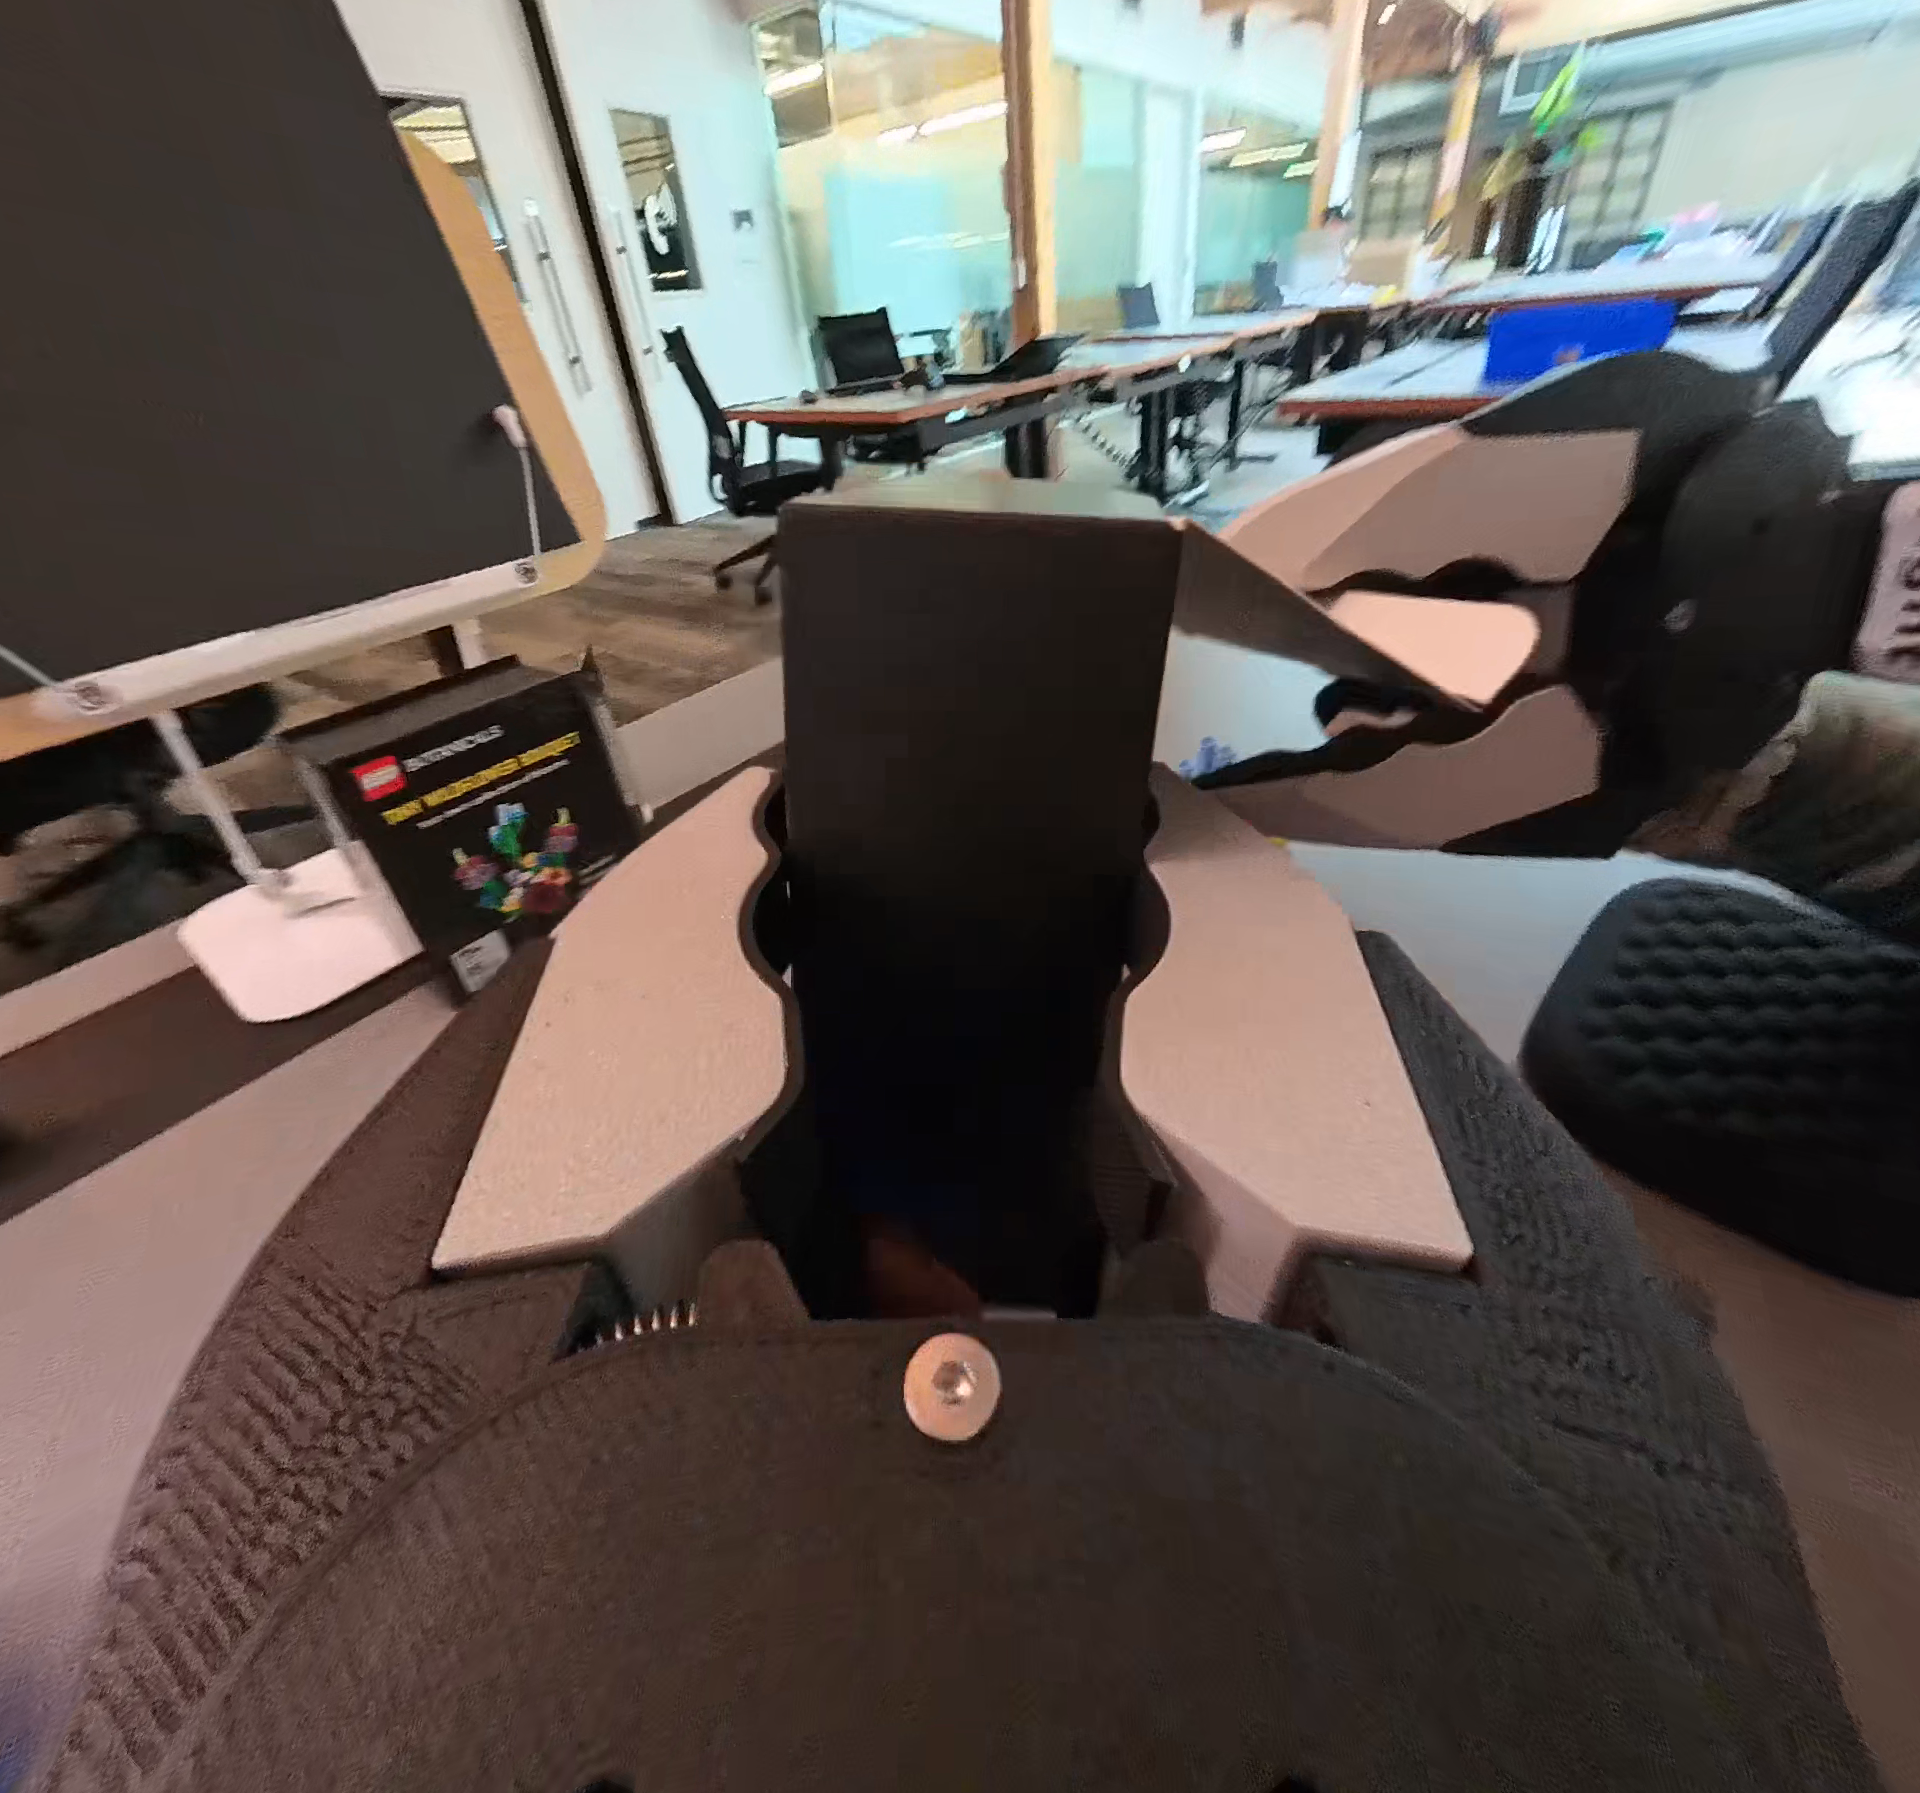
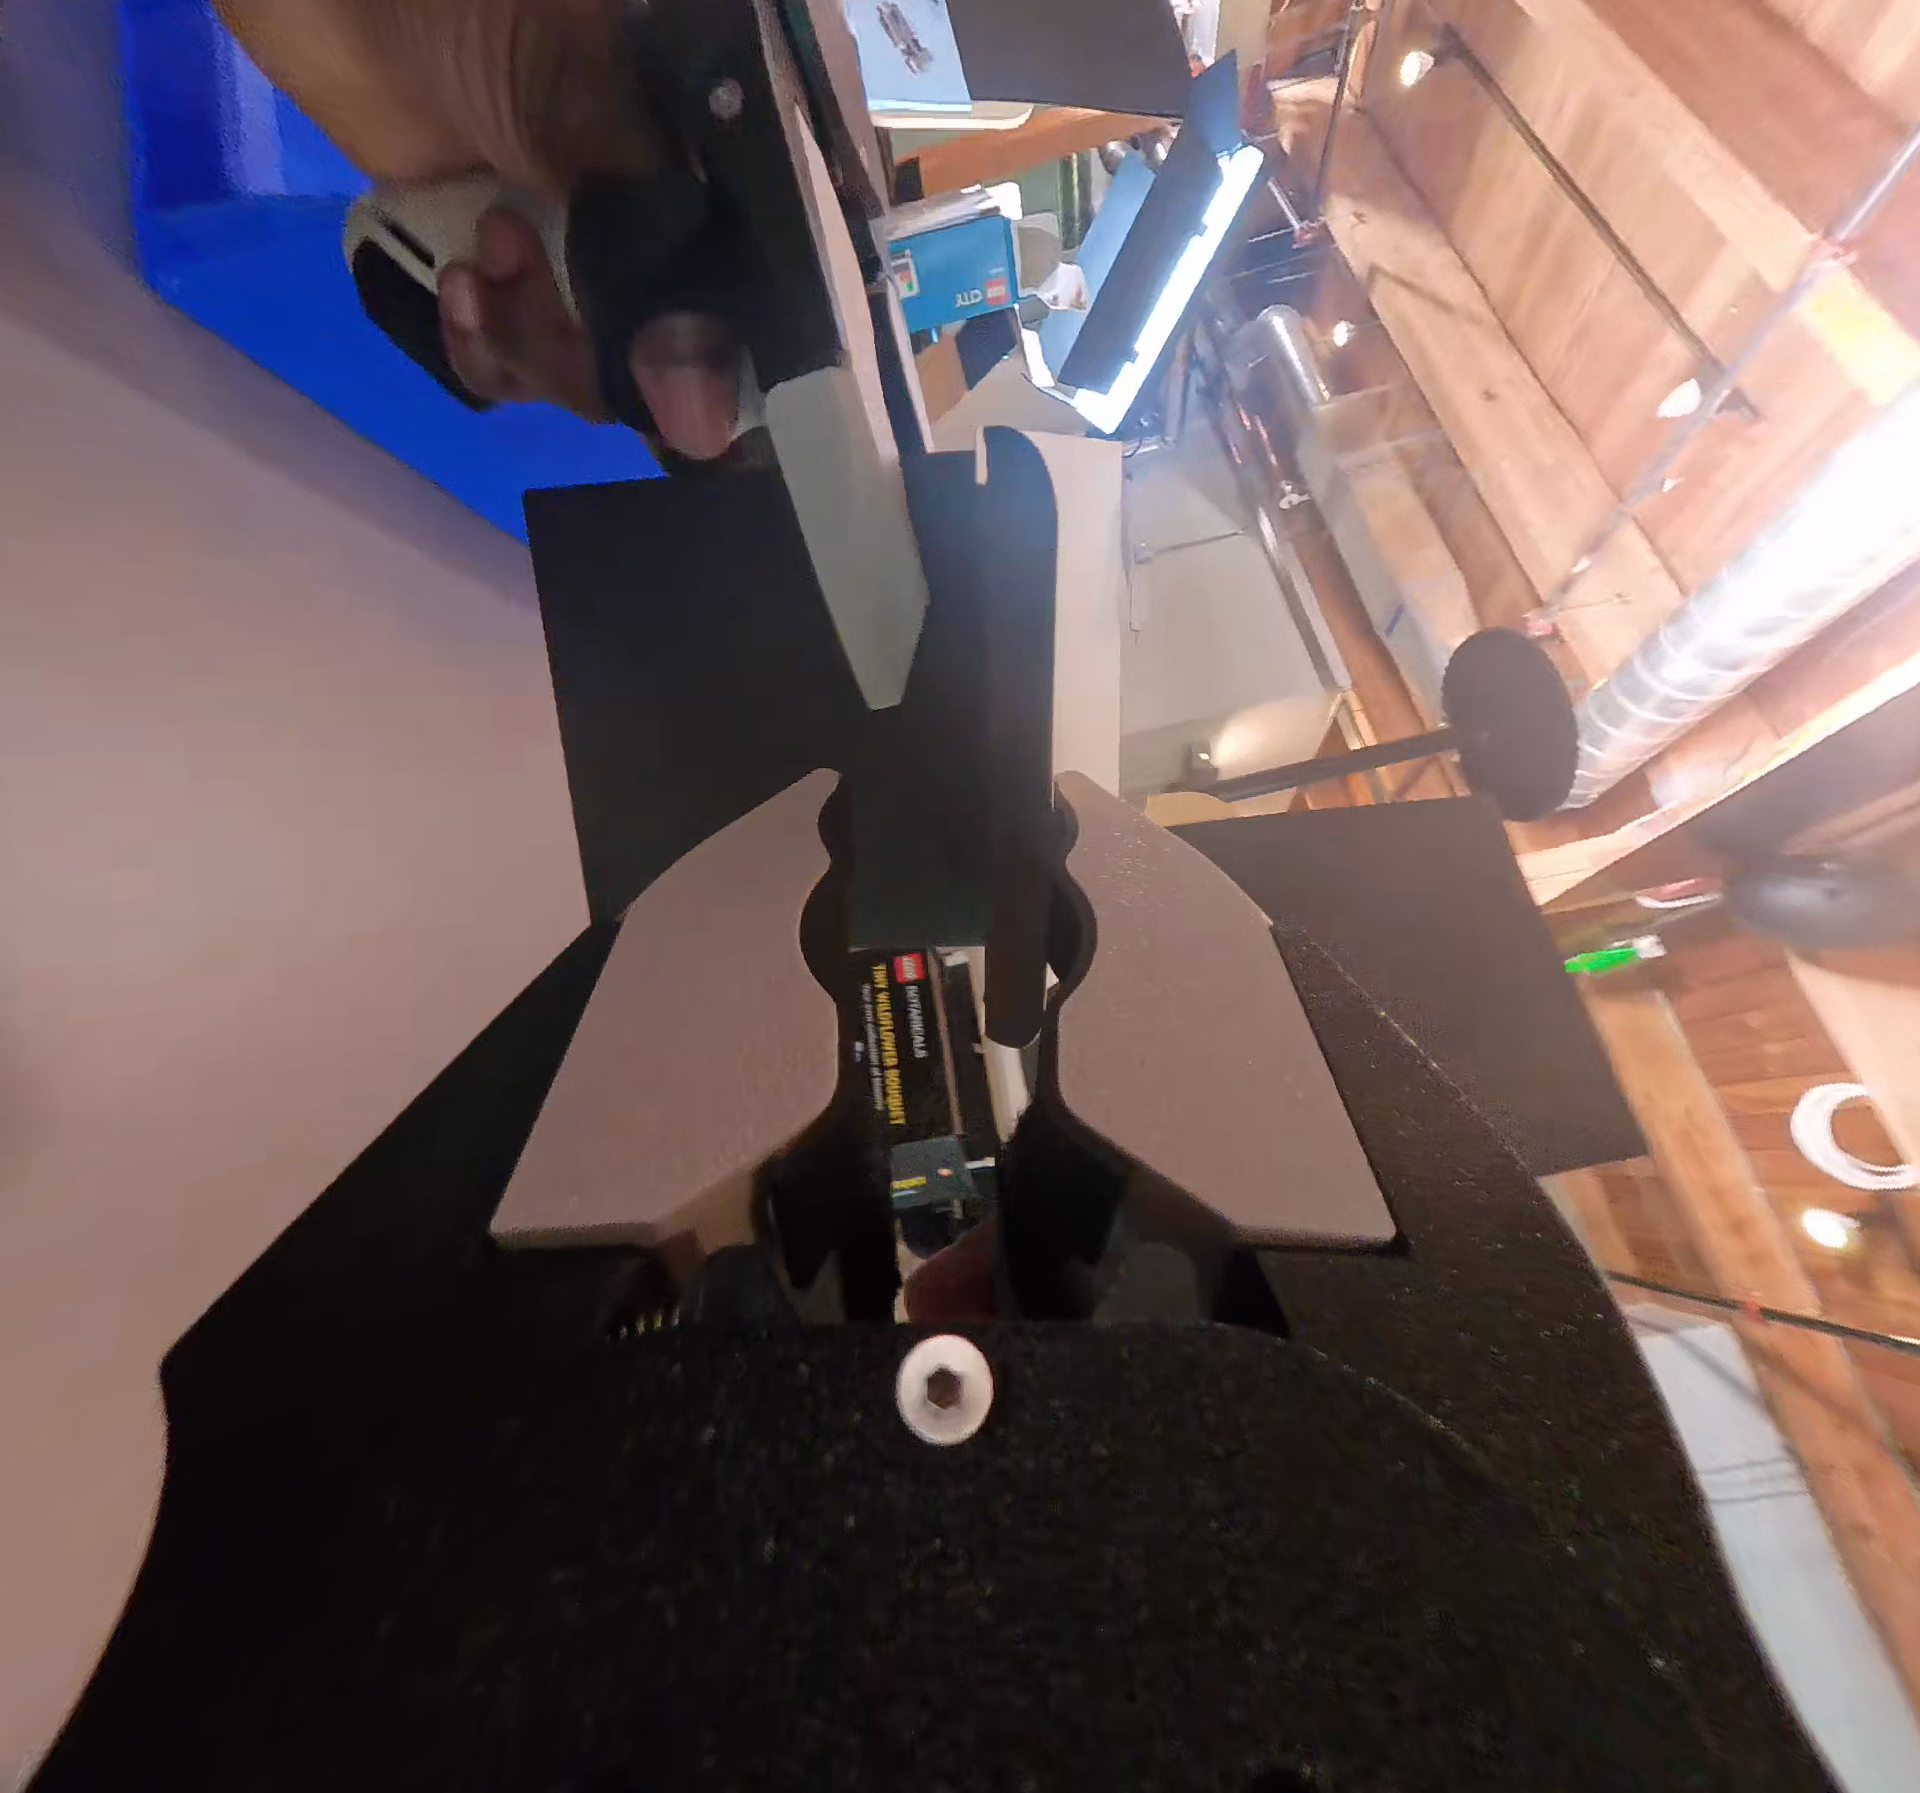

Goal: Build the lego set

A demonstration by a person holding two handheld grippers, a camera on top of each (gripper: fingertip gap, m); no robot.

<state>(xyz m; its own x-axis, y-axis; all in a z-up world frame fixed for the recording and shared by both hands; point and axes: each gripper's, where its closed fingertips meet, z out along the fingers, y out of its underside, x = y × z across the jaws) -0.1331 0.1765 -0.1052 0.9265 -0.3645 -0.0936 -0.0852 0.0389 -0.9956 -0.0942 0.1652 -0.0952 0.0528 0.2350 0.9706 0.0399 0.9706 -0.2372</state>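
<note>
Left wrist view: left gripper [image 1: 961, 870] jaws clamp the black lego box [image 1: 977, 683] above the bench [image 1: 156, 1255]; right gripper [image 1: 1382, 704] pinches its flap [image 1: 1278, 616]. A hard tug could tear it.

Lighting and picture quality, both wrist views as I read them.
Bright daylit office; glare from a light panel [image 2: 1174, 278]; wide-angle bending at edges; motion blur top right of my left view; the hand [image 2: 447, 81] smeared; gripper bodies dark, underexposed.
</note>
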